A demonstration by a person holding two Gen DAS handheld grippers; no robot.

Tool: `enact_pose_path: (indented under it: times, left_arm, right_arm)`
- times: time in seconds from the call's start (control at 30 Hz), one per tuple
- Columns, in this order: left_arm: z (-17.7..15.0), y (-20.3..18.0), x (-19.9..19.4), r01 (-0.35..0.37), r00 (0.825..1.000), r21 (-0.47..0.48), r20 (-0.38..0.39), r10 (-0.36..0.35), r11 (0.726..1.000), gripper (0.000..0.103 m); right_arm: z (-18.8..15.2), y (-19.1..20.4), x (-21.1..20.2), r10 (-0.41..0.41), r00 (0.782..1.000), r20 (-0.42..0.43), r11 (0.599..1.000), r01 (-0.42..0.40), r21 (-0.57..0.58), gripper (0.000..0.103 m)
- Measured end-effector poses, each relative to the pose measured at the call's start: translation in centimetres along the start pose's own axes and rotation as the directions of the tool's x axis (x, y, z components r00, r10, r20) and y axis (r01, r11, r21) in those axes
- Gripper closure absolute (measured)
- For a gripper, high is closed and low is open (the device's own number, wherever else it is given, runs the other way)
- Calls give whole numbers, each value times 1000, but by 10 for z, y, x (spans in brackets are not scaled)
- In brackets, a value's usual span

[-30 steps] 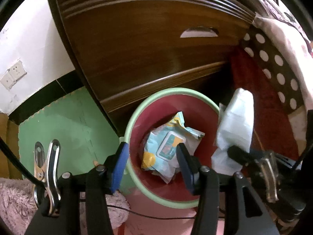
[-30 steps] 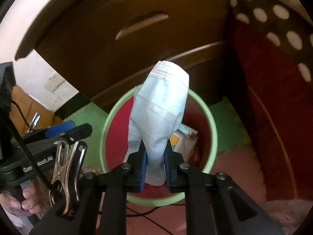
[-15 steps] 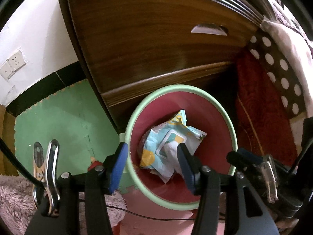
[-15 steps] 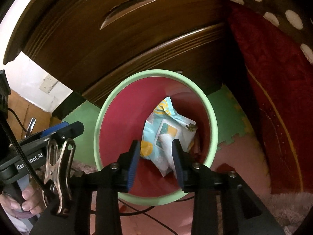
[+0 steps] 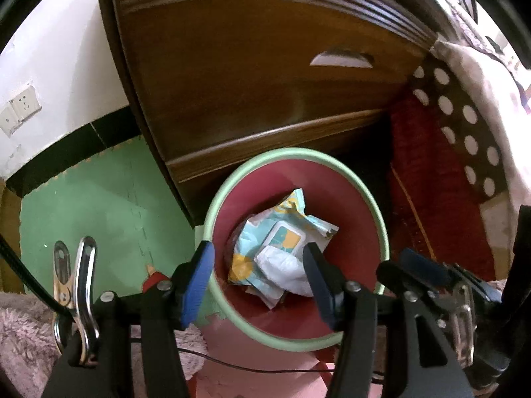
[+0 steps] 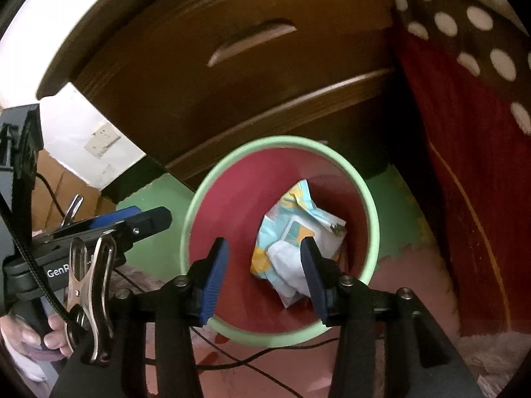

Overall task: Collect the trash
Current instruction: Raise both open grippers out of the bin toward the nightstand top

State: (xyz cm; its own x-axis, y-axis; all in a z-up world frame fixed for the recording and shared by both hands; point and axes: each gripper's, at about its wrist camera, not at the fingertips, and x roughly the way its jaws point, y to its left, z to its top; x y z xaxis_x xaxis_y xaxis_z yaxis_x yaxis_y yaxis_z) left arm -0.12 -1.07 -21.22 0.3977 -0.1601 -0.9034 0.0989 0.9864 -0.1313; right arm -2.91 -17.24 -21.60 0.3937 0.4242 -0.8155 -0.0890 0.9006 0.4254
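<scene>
A red bin with a pale green rim (image 5: 375, 199) (image 6: 199, 205) stands on the floor against a wooden cabinet. Inside lies a blue-and-yellow wipes packet (image 5: 285, 235) (image 6: 298, 229), and a pale blue face mask (image 5: 282, 263) (image 6: 285, 262) rests on top of it. My right gripper (image 6: 264, 243) hovers over the bin's mouth. Its jaws are opening and nothing is between them. My left gripper (image 5: 257, 252) hangs over the bin's near left side, one finger outside the rim. Its jaws are also opening, with nothing between them.
The dark wooden drawer cabinet (image 5: 265, 83) rises right behind the bin. A red cloth and a polka-dot cover (image 5: 464, 139) hang on the right. Green foam matting (image 5: 99, 205) lies to the left, pink matting and a thin black cable (image 6: 265, 361) in front. A hand (image 6: 49, 335) holds the left gripper's handle.
The right gripper let go of the face mask, which dropped into the bin onto the wipes packet. Its jaws have spread apart. The left gripper has barely moved.
</scene>
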Motion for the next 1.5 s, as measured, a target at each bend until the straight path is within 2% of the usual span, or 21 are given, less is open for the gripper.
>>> enact_pose_path:
  times: [0.2, 0.63, 1.03, 1.5]
  left_arm:
    - [2, -11, -26, 26, 999, 7, 33, -26, 1000, 44]
    - [2, -39, -76, 67, 990, 79, 116, -76, 995, 44]
    - [6, -44, -112, 87, 977, 81, 190, -101, 993, 44]
    - [22, -41, -154, 58, 956, 95, 281, -82, 994, 43]
  right_arm:
    - [3, 6, -22, -14, 997, 71, 1000, 15, -13, 57]
    - [8, 8, -83, -8, 971, 238, 1000, 10, -7, 57]
    - [9, 15, -108, 26, 955, 296, 999, -18, -27, 57]
    - [24, 22, -143, 43, 925, 377, 998, -23, -58, 57]
